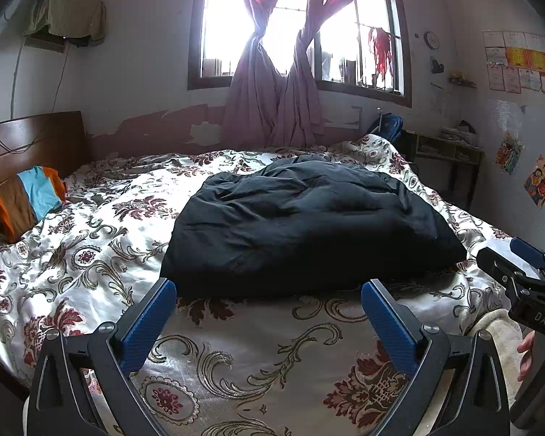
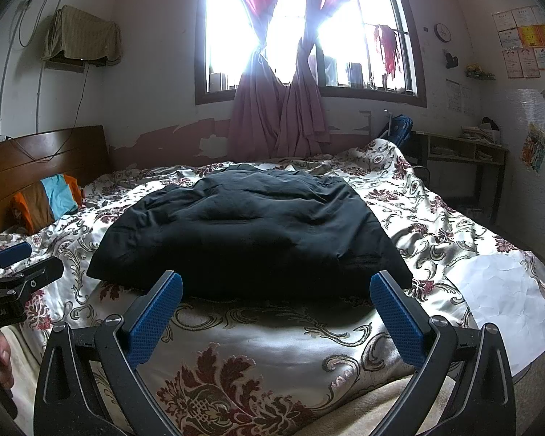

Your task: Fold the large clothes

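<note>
The right edge is cutting off the black right gripper (image 1: 505, 254), leaving its jaws unreadable. Window glare is washing out the view behind the knotted pink curtains (image 2: 279, 109).

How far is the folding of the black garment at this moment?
Done: the black garment already lies as a compact, roughly rectangular bundle on the bedspread, so at least one fold seems made. In hand: nothing; the left gripper and the right gripper are both open and empty, just short of its near edge. Left: perhaps one more fold or some smoothing, since the top is wrinkled.
</note>
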`<state>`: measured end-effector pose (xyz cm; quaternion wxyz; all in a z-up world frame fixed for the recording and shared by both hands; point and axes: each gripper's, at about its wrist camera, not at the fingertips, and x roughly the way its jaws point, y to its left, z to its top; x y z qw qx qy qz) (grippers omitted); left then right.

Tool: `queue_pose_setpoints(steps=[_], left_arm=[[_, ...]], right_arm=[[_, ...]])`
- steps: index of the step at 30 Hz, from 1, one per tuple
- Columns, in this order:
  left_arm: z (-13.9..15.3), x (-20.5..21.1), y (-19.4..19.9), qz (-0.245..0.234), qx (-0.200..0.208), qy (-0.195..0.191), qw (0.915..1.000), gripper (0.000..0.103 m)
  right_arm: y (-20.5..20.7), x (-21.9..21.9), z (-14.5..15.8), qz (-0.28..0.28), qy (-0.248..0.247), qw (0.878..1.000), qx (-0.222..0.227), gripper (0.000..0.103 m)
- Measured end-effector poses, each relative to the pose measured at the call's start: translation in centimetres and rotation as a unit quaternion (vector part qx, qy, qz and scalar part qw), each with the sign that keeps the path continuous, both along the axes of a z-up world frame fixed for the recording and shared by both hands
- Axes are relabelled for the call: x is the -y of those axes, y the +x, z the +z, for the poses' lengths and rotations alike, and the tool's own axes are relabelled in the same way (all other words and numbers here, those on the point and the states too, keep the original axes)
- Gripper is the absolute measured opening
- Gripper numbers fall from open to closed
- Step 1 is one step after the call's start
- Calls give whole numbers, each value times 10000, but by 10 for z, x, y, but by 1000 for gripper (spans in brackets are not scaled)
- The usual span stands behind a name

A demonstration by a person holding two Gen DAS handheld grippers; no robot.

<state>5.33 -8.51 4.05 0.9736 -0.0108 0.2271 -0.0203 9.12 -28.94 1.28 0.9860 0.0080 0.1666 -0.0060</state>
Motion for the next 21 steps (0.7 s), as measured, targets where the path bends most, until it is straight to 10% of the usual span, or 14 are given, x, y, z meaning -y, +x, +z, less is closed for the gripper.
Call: queue_pose_setpoints(steps=[21], left_arm=[[2, -4, -5, -103, 48, -147, 9998, 103]], right_arm=[[-1, -1, -2, -1, 6, 10000, -15, 102]])
